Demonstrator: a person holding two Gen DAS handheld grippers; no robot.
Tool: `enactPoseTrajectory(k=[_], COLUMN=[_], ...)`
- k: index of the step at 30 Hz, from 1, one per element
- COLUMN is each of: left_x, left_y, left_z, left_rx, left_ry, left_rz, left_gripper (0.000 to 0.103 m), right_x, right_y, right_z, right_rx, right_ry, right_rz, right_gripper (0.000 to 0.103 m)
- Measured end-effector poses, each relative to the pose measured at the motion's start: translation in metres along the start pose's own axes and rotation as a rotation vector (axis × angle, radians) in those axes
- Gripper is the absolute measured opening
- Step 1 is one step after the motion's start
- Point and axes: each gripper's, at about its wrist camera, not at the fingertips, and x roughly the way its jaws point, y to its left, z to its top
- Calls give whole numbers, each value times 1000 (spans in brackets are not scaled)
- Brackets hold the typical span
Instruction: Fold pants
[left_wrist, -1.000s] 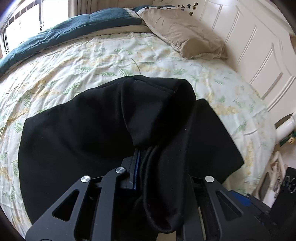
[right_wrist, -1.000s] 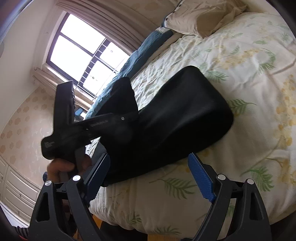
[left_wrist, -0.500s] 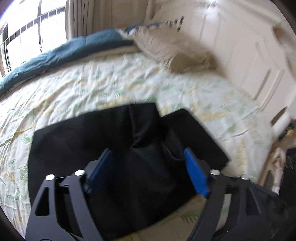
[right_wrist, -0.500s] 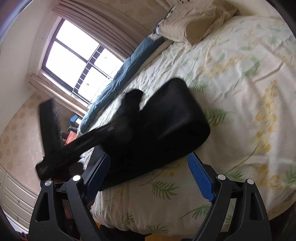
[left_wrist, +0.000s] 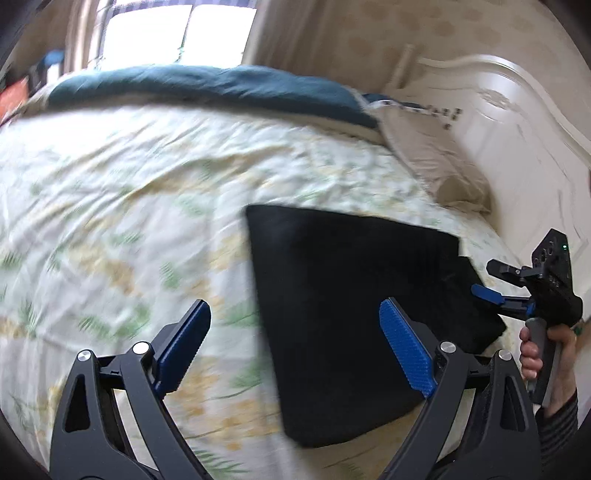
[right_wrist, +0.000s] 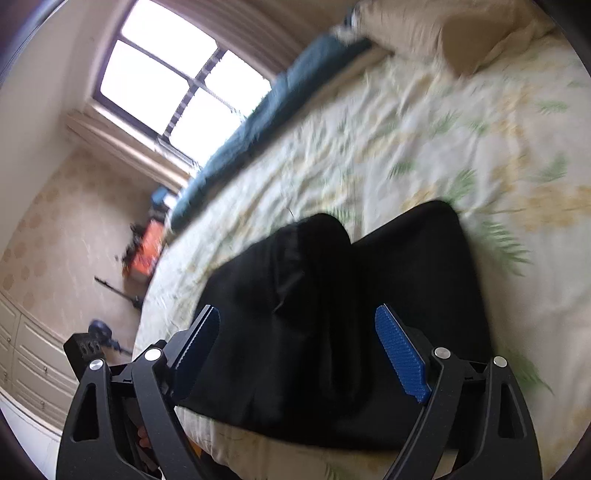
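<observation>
The black pants (left_wrist: 354, 295) lie folded in a compact rectangle on the floral bedsheet (left_wrist: 110, 206), near the bed's front edge. My left gripper (left_wrist: 295, 347) is open and empty, held above the sheet just left of the pants. My right gripper (right_wrist: 299, 350) is open and empty, hovering over the near edge of the pants (right_wrist: 351, 314); a small raised fold sits on their top layer. The right gripper also shows in the left wrist view (left_wrist: 491, 284), held by a hand at the pants' right edge.
A tan pillow (left_wrist: 436, 162) and a dark teal blanket (left_wrist: 207, 88) lie at the far side of the bed. A white headboard (left_wrist: 517, 140) stands at right. A window (right_wrist: 173, 81), white drawers (right_wrist: 26, 354) and floor clutter (right_wrist: 144, 251) are left of the bed.
My left gripper opened, let go of the black fabric and swung left off the pants. The pants now lie flat. My right gripper moved in over their near edge.
</observation>
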Motion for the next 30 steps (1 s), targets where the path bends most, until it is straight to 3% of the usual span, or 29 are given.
enactPoseTrajectory(k=[3, 5, 6, 7, 14, 20, 24, 30], left_x=[2, 5, 7, 9, 13, 29, 39, 43], left_y=[20, 29, 30, 31, 18, -11, -18, -14], left_z=[-8, -13, -15, -16, -18, -23, -27, -29], left_rx=[-40, -53, -55, -60, -67, -21, -9, -33], left_ry=[23, 40, 46, 52, 65, 106, 127, 144], left_rz=[2, 2, 0, -3, -77, -120, -112, -118], left_gripper=[93, 93, 93, 93, 93, 93, 93, 93], right_x=[25, 33, 36, 38, -22, -35, -24, -20], right_y=[8, 17, 19, 20, 18, -34, -68, -83], right_z=[2, -3, -6, -7, 2, 5, -1, -7], right_rx=[-32, -61, -66, -67, -94, -37, 53, 104], right_ry=[67, 98, 118, 126, -17, 4, 7, -10], right_rz=[5, 29, 28, 26, 15, -90, -11, 71], right_gripper=[85, 57, 26, 17, 13, 13, 13, 13])
